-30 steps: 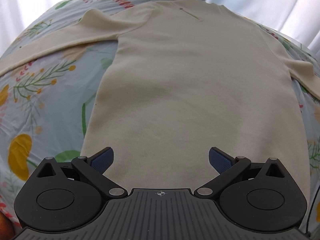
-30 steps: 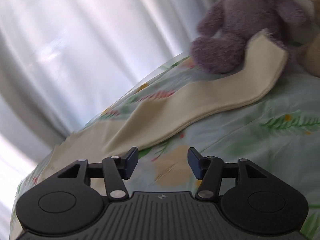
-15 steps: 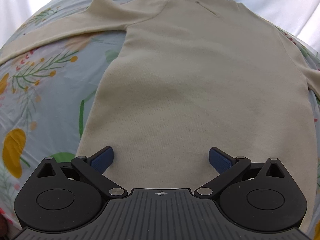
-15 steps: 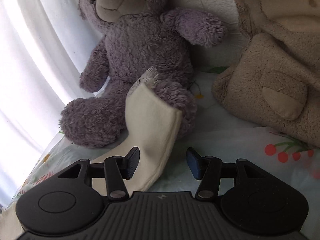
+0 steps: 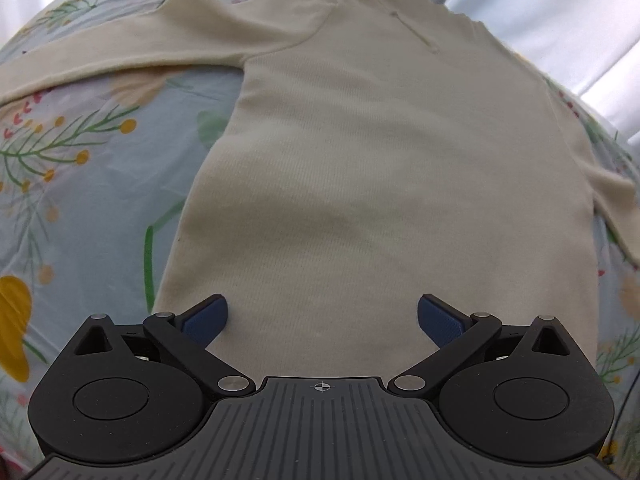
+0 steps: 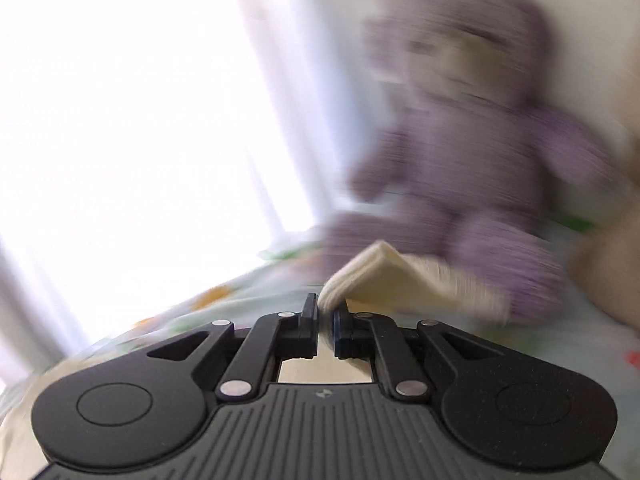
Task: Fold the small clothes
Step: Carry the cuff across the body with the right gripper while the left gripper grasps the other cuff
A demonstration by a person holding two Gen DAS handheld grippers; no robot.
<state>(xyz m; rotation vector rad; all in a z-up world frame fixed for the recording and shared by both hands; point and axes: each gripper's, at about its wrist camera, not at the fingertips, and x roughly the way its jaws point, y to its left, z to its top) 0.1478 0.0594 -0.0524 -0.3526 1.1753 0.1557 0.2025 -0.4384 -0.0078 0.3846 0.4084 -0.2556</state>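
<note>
Cream knit: the sweater (image 5: 372, 184) lies flat on its front or back, I cannot tell which, on the floral sheet (image 5: 80, 200), hem toward 6 o'clock and collar toward 12 in the left wrist view.
Sleeves: one runs out toward 9 to 10 o'clock along the sheet; the other drops off toward 3 o'clock at the frame edge.
Left gripper (image 5: 322, 318): hangs over the hem with its jaws spread wide, blue pads (image 5: 204, 320) apart and holding nothing; whether they touch the fabric is unclear.
Right gripper (image 6: 326, 314): jaws drawn in close, pinching the sleeve cuff (image 6: 400, 284), which folds up and away toward 1 o'clock.
Backdrop, right wrist view: heavily blurred; a purple teddy bear (image 6: 460, 140) sits at 1 o'clock just behind the cuff, with a white curtain (image 6: 140, 100) at 10 o'clock.
</note>
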